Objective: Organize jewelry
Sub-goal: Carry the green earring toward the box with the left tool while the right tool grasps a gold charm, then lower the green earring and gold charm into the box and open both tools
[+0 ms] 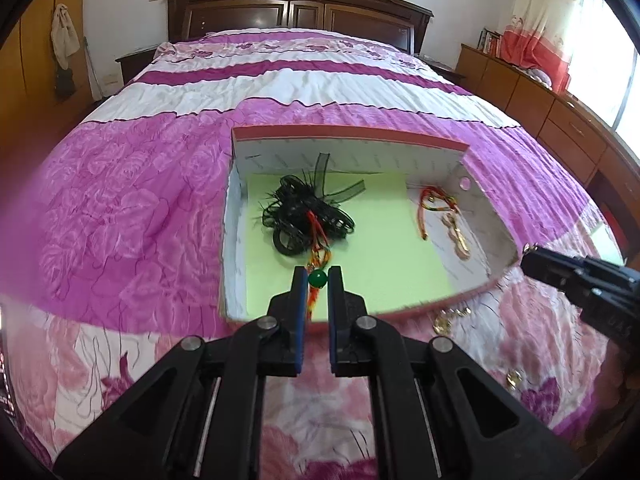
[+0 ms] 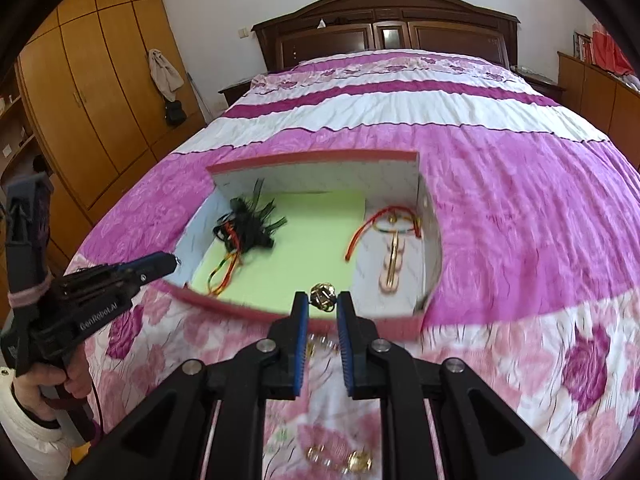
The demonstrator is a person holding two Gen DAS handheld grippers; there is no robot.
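Observation:
An open box lined with green paper sits on the bed. My left gripper is shut on a red-and-yellow cord bracelet, whose green bead sits right at the fingertips. The cord runs back onto a black ribbon pile. My right gripper is shut on a gold openwork ball, above the box's near rim. Each gripper shows side-on in the other view: left, right. A red cord bracelet and a pink clip lie at the box's right.
Loose gold pieces lie on the pink floral bedspread in front of the box. A dark headboard stands at the far end. There is a wooden wardrobe to the left and low cabinets to the right.

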